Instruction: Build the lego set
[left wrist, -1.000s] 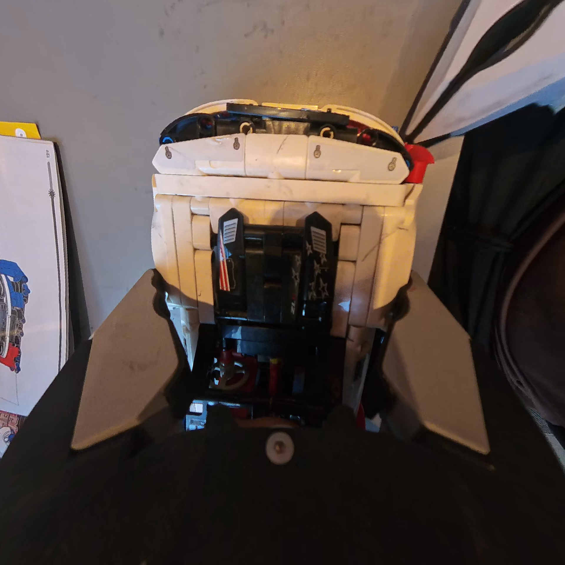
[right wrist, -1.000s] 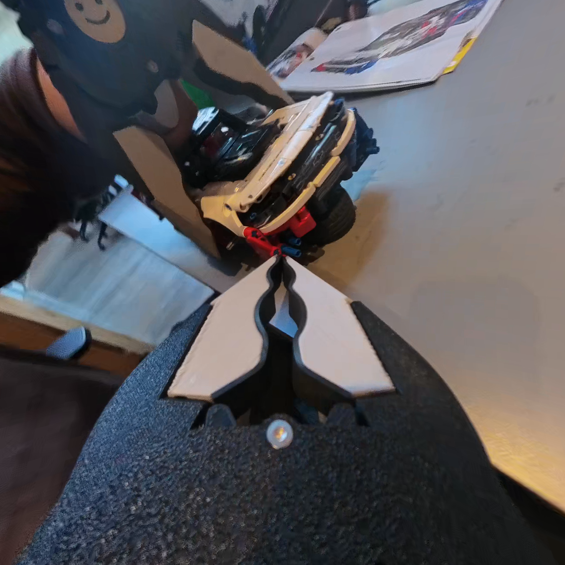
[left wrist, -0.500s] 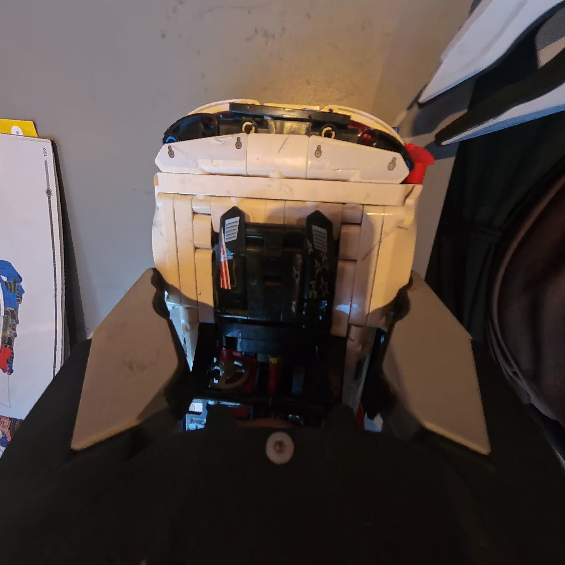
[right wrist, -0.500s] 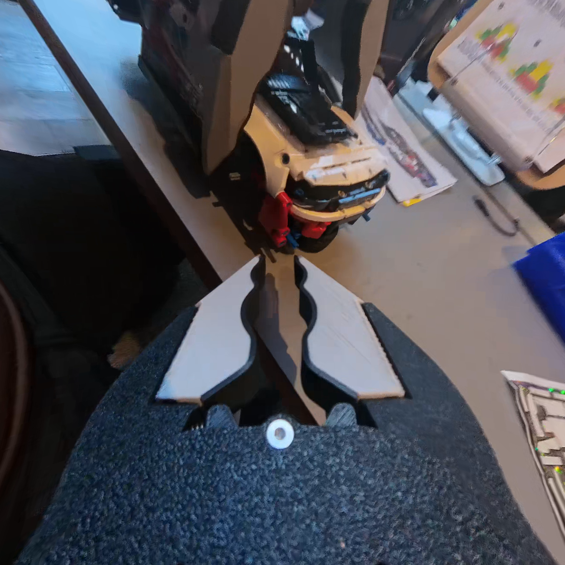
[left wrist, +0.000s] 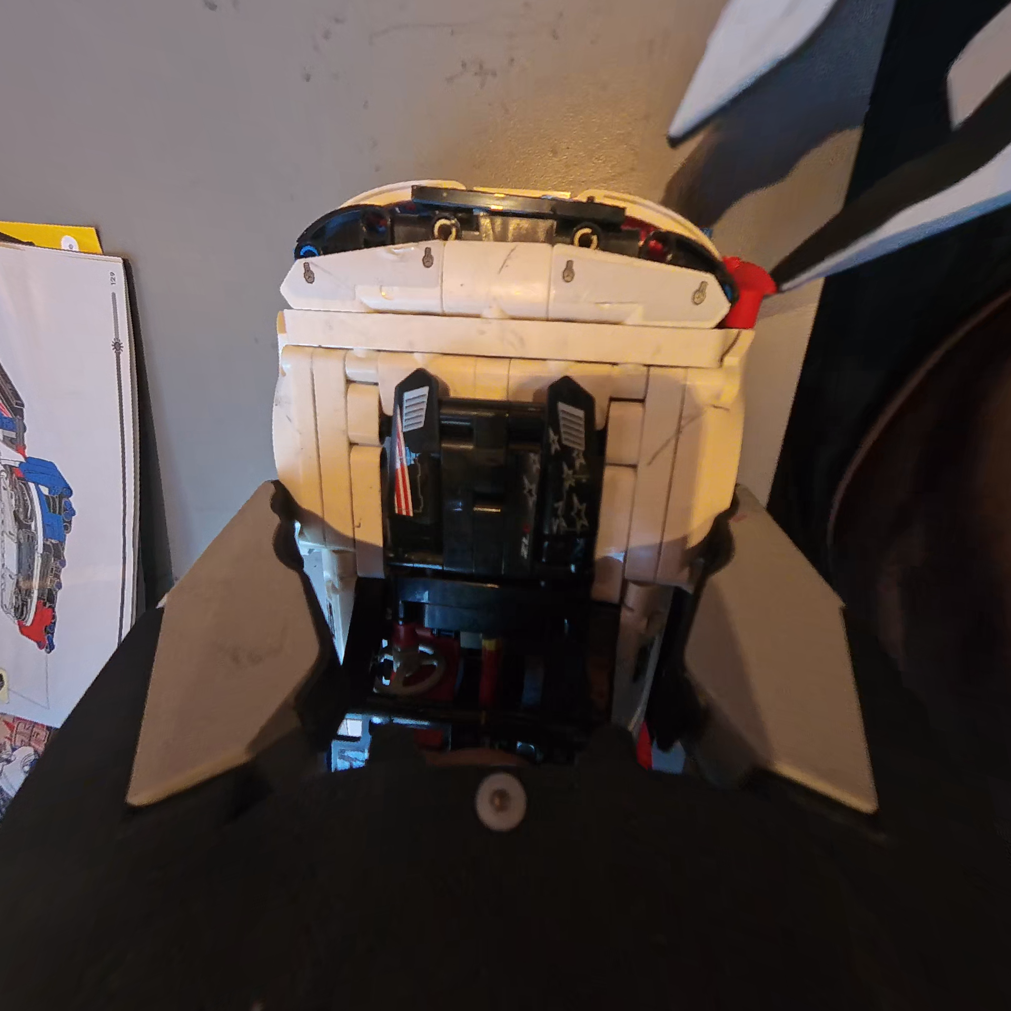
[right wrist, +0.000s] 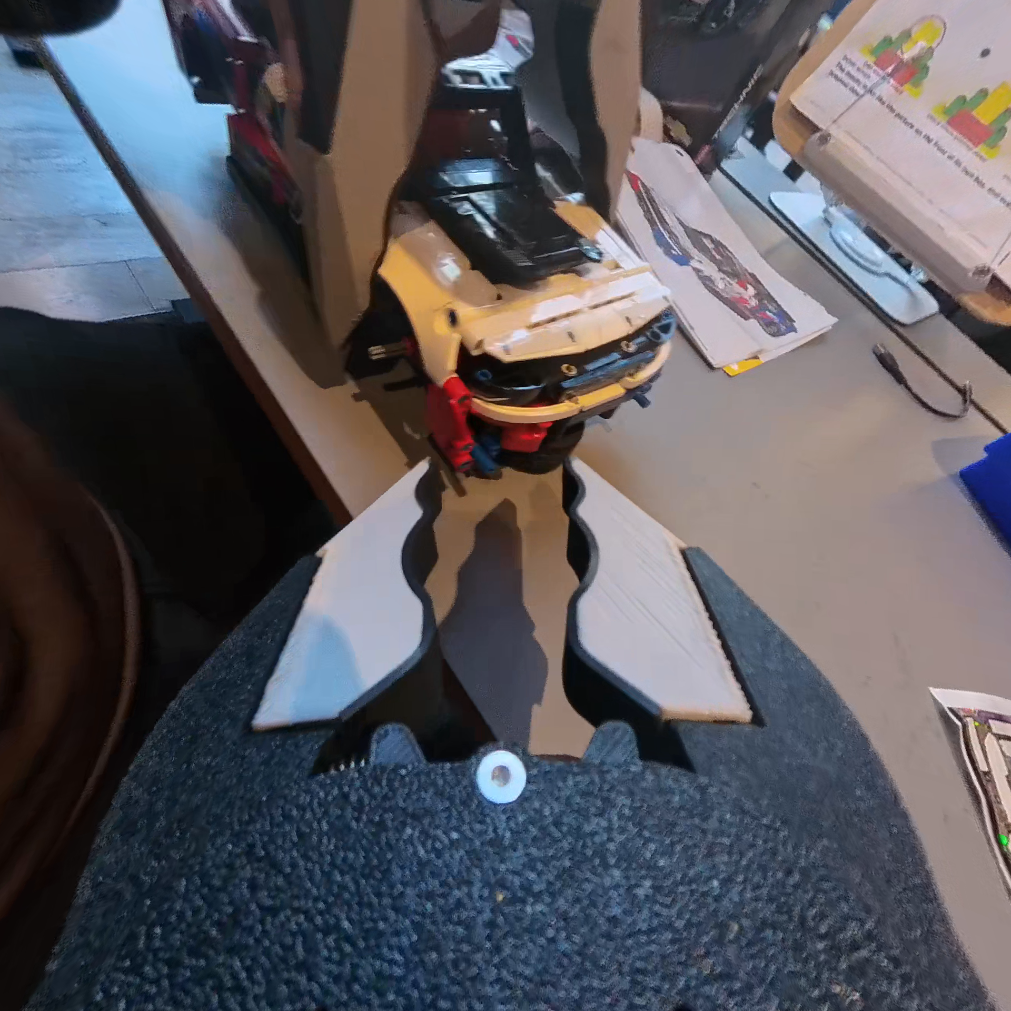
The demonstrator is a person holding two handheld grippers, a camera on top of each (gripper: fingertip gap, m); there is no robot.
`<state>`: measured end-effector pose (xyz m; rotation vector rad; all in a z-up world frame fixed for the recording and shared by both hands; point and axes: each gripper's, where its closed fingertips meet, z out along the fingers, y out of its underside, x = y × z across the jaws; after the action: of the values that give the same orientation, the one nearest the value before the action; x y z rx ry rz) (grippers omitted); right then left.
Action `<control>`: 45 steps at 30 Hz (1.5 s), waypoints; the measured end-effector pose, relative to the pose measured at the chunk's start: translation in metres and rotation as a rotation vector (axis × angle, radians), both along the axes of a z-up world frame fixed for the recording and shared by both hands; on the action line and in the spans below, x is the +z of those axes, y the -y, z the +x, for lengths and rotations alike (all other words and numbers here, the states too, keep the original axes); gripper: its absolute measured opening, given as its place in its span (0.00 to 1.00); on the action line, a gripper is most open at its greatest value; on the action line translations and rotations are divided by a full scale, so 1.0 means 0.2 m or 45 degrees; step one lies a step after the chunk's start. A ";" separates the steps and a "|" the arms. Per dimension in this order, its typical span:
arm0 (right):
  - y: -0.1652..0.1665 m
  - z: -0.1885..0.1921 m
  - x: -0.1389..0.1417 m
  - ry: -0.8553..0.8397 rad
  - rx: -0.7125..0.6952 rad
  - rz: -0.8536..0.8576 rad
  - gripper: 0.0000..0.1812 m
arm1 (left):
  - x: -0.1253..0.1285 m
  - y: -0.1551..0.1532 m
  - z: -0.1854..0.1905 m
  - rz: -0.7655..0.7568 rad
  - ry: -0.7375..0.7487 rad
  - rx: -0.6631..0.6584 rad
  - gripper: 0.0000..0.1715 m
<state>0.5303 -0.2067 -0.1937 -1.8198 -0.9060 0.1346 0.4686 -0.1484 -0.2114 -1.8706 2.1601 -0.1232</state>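
Two grippers are working one white lego car (right wrist: 525, 328) near the table edge (right wrist: 306, 416): the right gripper (right wrist: 500, 476), fingers standing apart and empty, is hovering just before the red corner bricks (right wrist: 451, 421), while the left gripper (left wrist: 500, 525) is clamping the car's flanks; rigid yet likely snap-apart, the build is probably safest gripped by its body, with instruction booklets (right wrist: 727, 273) crowding the far side, open tabletop lying rightward

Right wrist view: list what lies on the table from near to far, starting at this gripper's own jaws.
Right gripper, jaws apart and empty → lego car, held up by the left gripper → instruction booklet on the table.
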 end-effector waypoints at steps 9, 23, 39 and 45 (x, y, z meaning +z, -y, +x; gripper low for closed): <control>-0.04 0.04 -0.02 -0.171 -0.041 -0.245 0.27 | 0.00 0.00 0.00 -0.006 -0.001 -0.001 0.86; -0.08 0.05 0.00 -0.475 -0.066 -0.381 0.24 | 0.00 0.00 0.01 0.008 0.003 -0.013 0.86; -0.10 0.09 0.00 -0.561 -0.061 -0.392 0.24 | -0.01 0.00 0.01 0.008 -0.001 -0.013 0.86; -0.08 0.11 0.03 -0.518 -0.012 -0.332 0.24 | -0.01 0.00 0.00 0.001 -0.006 -0.016 0.86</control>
<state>0.5519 -0.1906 -0.1884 -1.9371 -0.6110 0.6181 0.4694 -0.1484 -0.2127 -1.8588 2.1749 -0.1204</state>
